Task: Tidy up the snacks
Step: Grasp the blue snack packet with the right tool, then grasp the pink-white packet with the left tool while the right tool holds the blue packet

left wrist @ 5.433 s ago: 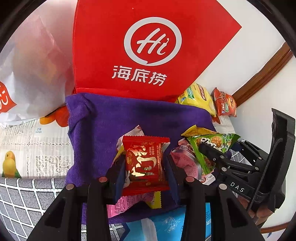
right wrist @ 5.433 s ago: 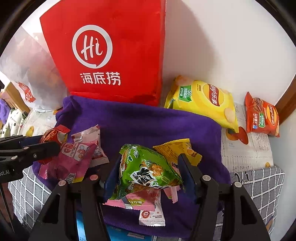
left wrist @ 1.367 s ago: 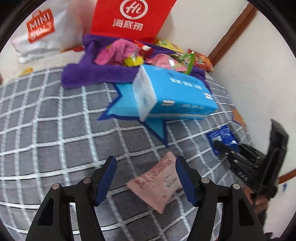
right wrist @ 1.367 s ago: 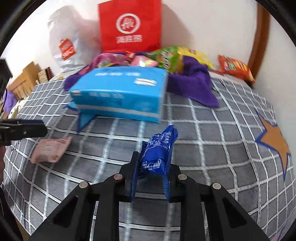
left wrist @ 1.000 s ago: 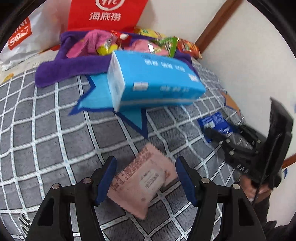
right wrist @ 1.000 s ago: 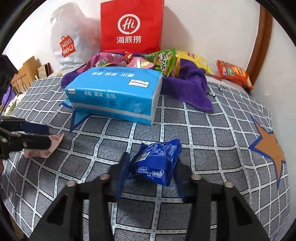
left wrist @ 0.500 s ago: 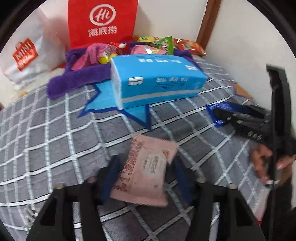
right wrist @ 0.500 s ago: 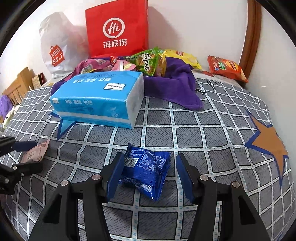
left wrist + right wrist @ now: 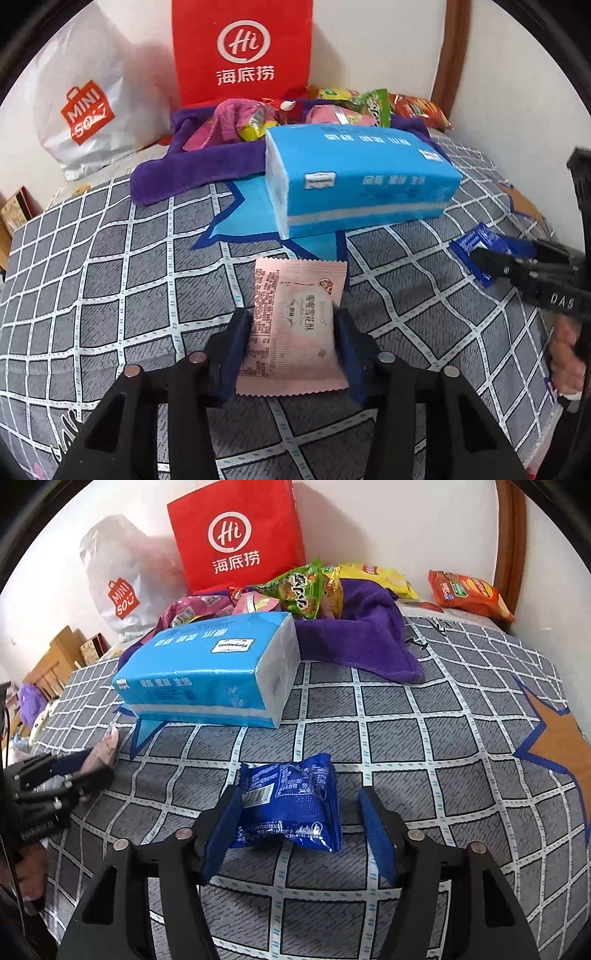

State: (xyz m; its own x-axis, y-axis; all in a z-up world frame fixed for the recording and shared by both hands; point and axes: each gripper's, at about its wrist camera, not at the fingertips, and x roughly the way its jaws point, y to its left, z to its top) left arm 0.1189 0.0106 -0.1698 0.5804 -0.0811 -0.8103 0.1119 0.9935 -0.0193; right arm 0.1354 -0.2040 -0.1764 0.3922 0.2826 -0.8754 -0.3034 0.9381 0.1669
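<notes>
A pink snack packet [image 9: 299, 291] stands tilted up off the grey checked bedspread [image 9: 110, 288], and my left gripper [image 9: 293, 325] is shut on its lower half. In the right wrist view a blue snack packet [image 9: 288, 794] lies flat on the bedspread between the fingers of my right gripper [image 9: 299, 808]. Its jaws are opening: the left pad is close to the packet and the right pad stands clear of it. At the right of the left wrist view the right gripper [image 9: 491, 266] reaches over the blue packet [image 9: 476, 240].
A blue tissue pack [image 9: 362, 184] lies across the middle. Behind it a purple towel [image 9: 192, 166] holds several snack bags. A red paper bag [image 9: 243, 51] and a white plastic bag [image 9: 88, 110] lean on the wall. An orange chip bag [image 9: 469, 590] lies at the back right.
My left jaws have closed on the pink packet and tipped it up off the bedspread. My right jaws have let go of the blue packet, which now lies flat, and they have spread wider.
</notes>
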